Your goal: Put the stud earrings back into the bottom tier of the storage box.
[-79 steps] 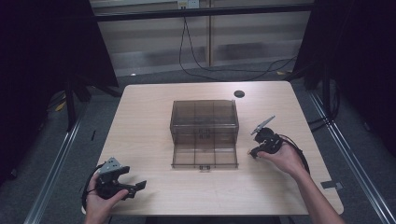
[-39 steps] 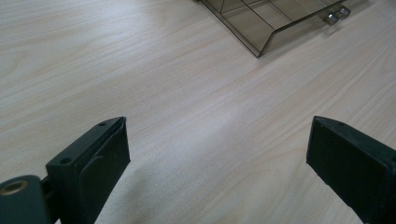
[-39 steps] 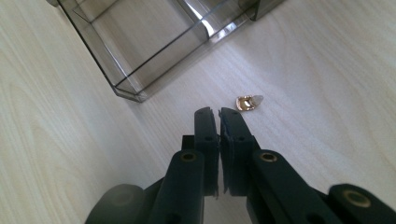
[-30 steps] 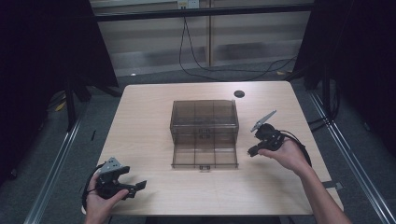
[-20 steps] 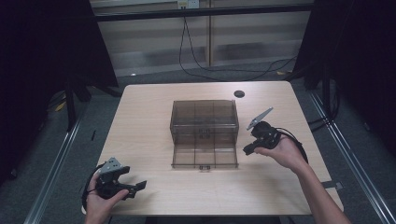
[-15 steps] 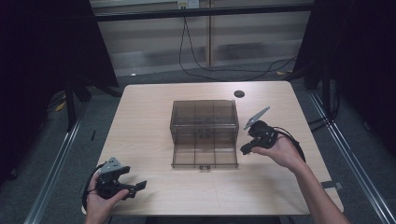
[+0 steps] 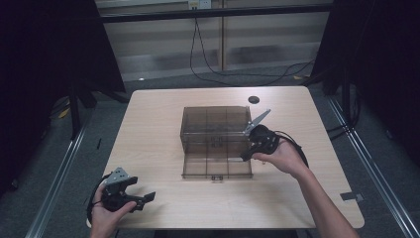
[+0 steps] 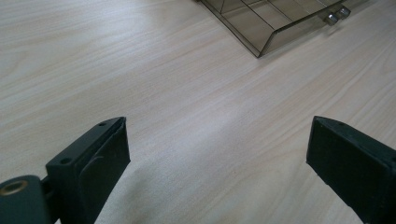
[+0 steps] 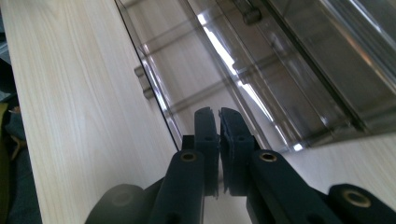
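A smoky clear drawer box (image 7: 215, 121) stands mid-table with its bottom drawer (image 7: 216, 168) pulled out toward me. My right gripper (image 7: 246, 156) hovers at the drawer's right side, pointing down and left, jaws shut with nothing between them. In the right gripper view the shut gripper (image 9: 218, 114) sits just above the open drawer (image 9: 196, 70), whose front knob (image 9: 142, 81) shows to the left. My left gripper (image 7: 141, 190) rests near the table's front left corner, open. In the left gripper view the gripper (image 8: 219, 135) stands wide over bare wood, the drawer's corner (image 8: 280, 23) far ahead.
A small black round object (image 7: 254, 99) lies near the table's far edge. A grey tape mark (image 7: 348, 196) sits at the front right. Cables (image 7: 213, 64) run over the floor behind the table (image 7: 153, 129). Dark curtains flank both sides.
My right gripper has moved left and slightly up, from beside the box to the open drawer's right edge, staying shut. The left gripper has kept still.
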`<action>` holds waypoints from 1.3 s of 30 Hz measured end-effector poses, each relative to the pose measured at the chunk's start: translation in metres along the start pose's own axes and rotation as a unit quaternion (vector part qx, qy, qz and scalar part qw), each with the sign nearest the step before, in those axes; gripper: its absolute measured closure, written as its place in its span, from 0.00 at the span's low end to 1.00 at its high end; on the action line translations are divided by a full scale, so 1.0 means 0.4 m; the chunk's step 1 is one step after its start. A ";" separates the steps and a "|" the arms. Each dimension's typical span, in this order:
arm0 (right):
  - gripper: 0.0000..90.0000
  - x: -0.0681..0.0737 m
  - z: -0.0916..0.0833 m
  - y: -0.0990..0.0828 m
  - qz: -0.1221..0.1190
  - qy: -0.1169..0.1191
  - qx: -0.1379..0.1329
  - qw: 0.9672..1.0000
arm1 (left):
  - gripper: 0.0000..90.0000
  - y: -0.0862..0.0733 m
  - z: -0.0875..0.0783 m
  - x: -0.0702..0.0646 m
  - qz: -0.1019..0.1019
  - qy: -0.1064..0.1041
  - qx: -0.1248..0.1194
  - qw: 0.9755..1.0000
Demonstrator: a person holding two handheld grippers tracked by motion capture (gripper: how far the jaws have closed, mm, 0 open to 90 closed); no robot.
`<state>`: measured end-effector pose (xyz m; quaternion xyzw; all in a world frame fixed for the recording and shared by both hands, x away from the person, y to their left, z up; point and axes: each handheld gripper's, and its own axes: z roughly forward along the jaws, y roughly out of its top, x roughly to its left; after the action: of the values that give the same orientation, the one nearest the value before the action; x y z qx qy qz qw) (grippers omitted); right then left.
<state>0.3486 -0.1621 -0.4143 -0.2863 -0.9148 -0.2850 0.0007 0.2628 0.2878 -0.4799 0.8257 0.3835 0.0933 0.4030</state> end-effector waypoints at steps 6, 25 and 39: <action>0.96 0.008 0.034 0.034 -0.011 0.015 0.000 1.000 | 0.07 0.000 0.000 0.000 0.000 -0.001 -0.001 1.000; 0.96 0.032 0.159 0.116 -0.040 0.038 0.044 0.997 | 0.07 -0.001 -0.001 0.001 0.001 -0.001 0.000 1.000; 0.96 0.030 0.222 0.119 -0.038 0.032 0.074 0.996 | 0.07 -0.001 -0.002 0.001 0.002 -0.003 0.001 1.000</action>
<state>0.3780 -0.0773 -0.4620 -0.2414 -0.9431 -0.2249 0.0403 0.2627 0.2887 -0.4797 0.8268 0.3812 0.0913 0.4034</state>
